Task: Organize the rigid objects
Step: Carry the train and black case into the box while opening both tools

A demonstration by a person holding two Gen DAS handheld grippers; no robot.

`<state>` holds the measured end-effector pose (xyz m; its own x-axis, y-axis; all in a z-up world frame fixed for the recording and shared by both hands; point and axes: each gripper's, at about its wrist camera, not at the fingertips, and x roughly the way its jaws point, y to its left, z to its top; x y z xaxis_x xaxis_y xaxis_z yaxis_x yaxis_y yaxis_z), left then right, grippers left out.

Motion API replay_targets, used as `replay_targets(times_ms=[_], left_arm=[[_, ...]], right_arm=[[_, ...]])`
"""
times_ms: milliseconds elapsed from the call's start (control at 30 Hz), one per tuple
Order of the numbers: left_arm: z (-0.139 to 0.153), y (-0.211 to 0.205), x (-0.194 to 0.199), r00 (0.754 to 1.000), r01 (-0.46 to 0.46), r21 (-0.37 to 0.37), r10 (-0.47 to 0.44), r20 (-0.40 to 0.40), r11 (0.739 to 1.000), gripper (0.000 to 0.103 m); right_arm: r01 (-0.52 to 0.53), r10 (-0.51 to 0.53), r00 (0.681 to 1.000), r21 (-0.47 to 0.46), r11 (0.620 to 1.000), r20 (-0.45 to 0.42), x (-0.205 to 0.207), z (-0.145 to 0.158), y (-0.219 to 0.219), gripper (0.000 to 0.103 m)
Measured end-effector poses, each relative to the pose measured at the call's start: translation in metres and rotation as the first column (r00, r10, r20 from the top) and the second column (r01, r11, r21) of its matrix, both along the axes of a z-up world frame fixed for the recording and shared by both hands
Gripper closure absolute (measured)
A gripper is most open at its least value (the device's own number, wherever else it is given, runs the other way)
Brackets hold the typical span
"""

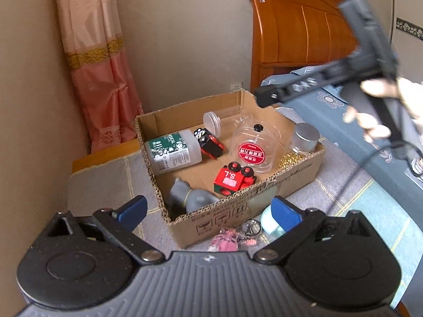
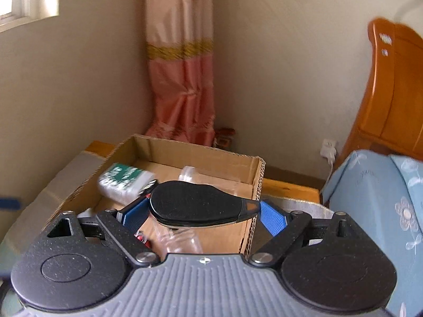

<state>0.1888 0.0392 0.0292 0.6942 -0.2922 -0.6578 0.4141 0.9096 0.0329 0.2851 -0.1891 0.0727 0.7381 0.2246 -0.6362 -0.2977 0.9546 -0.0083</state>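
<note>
A cardboard box [image 1: 290,177] sits on a cloth-covered surface. It holds a white bottle with a green label [image 1: 173,150], a black toy car [image 1: 208,142], a clear jar with a red label [image 1: 253,148], a red toy train [image 1: 234,179], a grey figurine [image 1: 185,195] and a silver-lidded jar [image 1: 305,137]. My left gripper [image 1: 208,210] stands open and empty at the box's near wall. My right gripper [image 2: 203,216] is shut on a flat black teardrop-shaped object [image 2: 195,203] above the box [image 2: 253,174]. From the left wrist view, a hand carries the right gripper [image 1: 264,97] over the box's far corner.
In front of the box lie a pink keychain [image 1: 230,237] and a pale blue round thing [image 1: 267,220]. A bed with blue floral bedding [image 1: 330,111] and a wooden headboard [image 1: 296,26] is on the right. A pink curtain [image 1: 97,79] hangs in the wall corner behind.
</note>
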Motion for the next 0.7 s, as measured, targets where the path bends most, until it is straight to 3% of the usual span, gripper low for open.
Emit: replay_targets(times_ms=[300,433,700], left_arm=[[-0.004,0.010,-0.007,1.000,-0.016,0.012,0.016,0.016,1.000,0.003],[-0.006,0.014,-0.009,1.000,-0.026,0.006,0.026,0.006,1.000,0.003],[-0.005,0.015,-0.026,0.998,-0.064,0.048,0.063,0.024,0.997,0.003]], right_arm=[[0.080,-0.076,0.992,0.029,0.996,-0.104,0.032,-0.018,0.004,0.009],[0.076,-0.074,0.993,0.015,0.997,-0.092,0.025,-0.015,0.006,0.001],[0.034,-0.035,0.999,-0.016,0.999,-0.042,-0.005,0.008,0.015,0.000]])
